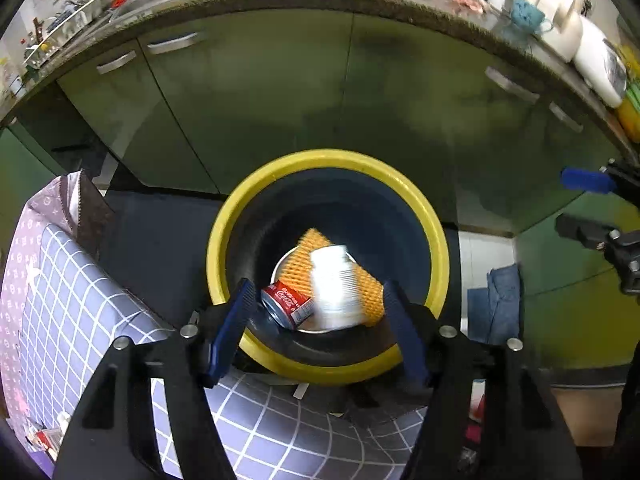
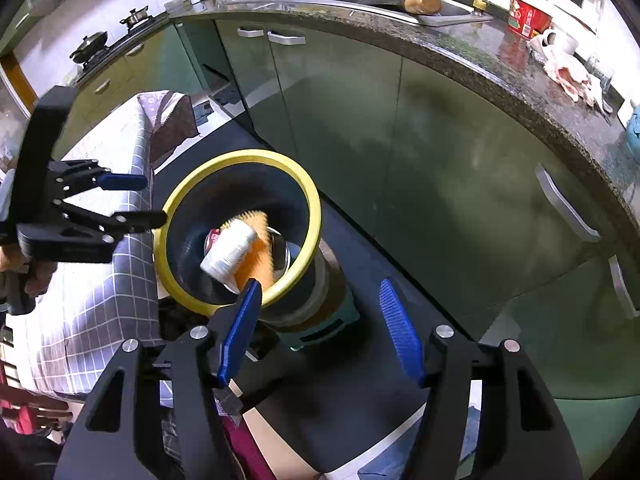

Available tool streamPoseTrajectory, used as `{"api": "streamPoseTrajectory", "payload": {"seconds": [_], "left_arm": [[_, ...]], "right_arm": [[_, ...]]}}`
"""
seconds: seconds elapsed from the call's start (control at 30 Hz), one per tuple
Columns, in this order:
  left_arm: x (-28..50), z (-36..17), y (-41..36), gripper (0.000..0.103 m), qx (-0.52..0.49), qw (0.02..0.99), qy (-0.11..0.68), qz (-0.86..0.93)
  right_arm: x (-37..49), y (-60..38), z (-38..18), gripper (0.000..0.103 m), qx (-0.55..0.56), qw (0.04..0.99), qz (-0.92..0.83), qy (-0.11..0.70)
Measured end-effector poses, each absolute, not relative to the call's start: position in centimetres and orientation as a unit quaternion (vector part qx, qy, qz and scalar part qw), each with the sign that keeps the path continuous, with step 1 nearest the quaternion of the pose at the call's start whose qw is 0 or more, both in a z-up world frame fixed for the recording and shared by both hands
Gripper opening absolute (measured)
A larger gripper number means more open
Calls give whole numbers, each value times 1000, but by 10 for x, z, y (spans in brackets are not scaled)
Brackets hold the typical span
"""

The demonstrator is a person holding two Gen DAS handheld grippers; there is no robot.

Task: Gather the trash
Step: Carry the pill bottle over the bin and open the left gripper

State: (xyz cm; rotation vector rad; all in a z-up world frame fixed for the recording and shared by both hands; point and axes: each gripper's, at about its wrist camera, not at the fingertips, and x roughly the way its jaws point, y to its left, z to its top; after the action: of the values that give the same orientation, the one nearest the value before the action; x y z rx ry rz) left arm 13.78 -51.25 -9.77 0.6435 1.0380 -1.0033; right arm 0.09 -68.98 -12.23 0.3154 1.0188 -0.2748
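Observation:
A yellow-rimmed dark bin [image 1: 240, 236] stands on the floor before green cabinets; it also shows in the right wrist view [image 2: 316, 216]. Inside lie a red cola can [image 1: 286, 302], an orange foam net [image 1: 316, 242] and a blurred white plastic bottle [image 1: 334, 288], seen too in the right wrist view [image 2: 228, 250]. My left gripper [image 1: 316, 300] is open and empty just above the bin; it shows from the side in the right wrist view [image 2: 140, 200]. My right gripper [image 2: 320, 300] is open and empty, right of the bin; its fingers show in the left wrist view [image 1: 588, 182].
A table with a grey checked cloth [image 1: 72, 280] stands left of the bin [image 2: 120, 264]. Green cabinets [image 1: 280, 100] under a dark stone counter [image 2: 500, 64] run behind, with a sink [image 2: 392, 4], dishes and bottles on top. The bin rests on a teal stand [image 2: 328, 324].

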Motion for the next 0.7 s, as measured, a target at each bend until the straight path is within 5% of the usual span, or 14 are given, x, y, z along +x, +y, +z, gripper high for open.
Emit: {"api": "streamPoseTrajectory", "payload": {"seconds": [0.23,0.7], "left_arm": [[135,-33,-435,65,236,741,447,-442],[123,11,-107,71,105,852,472,-202]], "right_arm": [[14,-664,-121,61,134,856,-100,490],[118,-456,-92,61,12,851,131,509]]}}
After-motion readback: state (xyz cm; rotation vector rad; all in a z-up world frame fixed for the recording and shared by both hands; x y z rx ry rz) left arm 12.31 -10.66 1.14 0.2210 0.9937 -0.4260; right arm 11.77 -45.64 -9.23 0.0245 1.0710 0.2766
